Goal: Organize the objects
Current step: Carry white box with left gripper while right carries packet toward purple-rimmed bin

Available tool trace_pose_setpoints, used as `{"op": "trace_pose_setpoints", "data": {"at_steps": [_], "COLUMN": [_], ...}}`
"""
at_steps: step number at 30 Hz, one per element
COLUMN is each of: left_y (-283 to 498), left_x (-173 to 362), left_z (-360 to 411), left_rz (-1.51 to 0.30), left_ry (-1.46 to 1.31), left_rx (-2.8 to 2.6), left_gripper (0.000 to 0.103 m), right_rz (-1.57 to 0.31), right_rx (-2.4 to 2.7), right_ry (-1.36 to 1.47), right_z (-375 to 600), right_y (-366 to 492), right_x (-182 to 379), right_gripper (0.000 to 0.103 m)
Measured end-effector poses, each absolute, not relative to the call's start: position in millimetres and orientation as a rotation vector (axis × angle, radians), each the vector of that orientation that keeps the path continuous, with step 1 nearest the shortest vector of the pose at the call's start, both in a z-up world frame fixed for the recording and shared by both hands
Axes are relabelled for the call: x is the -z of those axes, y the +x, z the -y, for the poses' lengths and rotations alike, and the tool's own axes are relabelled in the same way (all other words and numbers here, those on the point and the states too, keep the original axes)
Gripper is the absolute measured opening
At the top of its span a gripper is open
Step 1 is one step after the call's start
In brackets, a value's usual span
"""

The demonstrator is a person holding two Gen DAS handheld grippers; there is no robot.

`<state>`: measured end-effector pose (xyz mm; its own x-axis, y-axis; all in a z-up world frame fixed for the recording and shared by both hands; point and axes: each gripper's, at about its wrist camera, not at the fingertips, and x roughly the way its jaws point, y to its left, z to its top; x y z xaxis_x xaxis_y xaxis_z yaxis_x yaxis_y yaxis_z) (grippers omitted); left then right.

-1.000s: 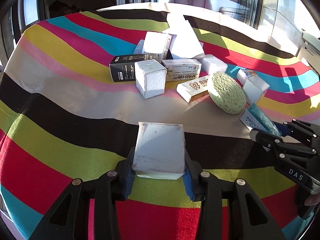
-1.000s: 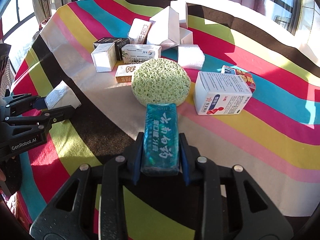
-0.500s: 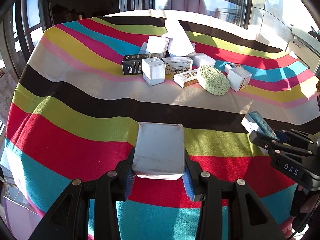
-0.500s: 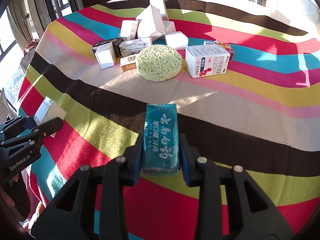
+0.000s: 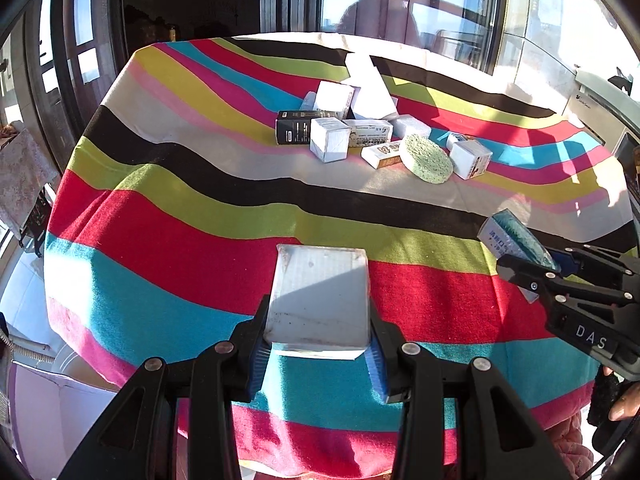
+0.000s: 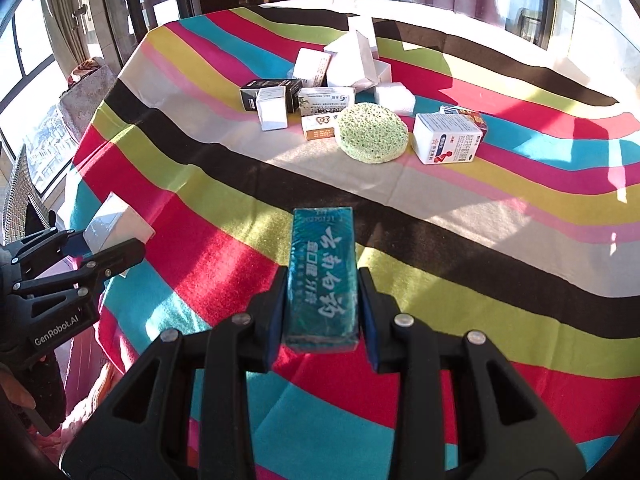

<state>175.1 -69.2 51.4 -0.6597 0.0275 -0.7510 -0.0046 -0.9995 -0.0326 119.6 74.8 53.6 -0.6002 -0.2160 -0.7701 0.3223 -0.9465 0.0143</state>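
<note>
Surface: striped cloth [image 5: 168, 240], sunlit, windows behind.
Left gripper [image 5: 318, 354]: clenched on white box [image 5: 320, 300], square, scuffed, held above the near edge.
Pile [image 5: 372, 140]: at 12 o'clock, well apart.
Right gripper [image 6: 322, 322]: clenched on teal pack [image 6: 323, 276], long axis pointing to 12.
Nearer hand: cannot tell.
</note>
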Motion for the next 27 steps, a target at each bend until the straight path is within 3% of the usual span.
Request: {"op": "trace_pose_setpoints", "data": {"at_steps": [21, 27], "left_y": [267, 306], "left_x": [-55, -49], "left_z": [185, 242], "left_rz": [0.282, 0.399], "left_ry": [-1.370, -1.465], "left_rx": [-3.068, -3.179], "left_gripper": [0.042, 0.042], "right_rz": [-0.587, -0.606], "right_rx": [2.231, 2.005], "right_ry": [1.009, 0.933], "right_z": [77, 134], "right_y": [187, 216], "right_x": [-67, -67], "right_gripper": [0.037, 0.037]}}
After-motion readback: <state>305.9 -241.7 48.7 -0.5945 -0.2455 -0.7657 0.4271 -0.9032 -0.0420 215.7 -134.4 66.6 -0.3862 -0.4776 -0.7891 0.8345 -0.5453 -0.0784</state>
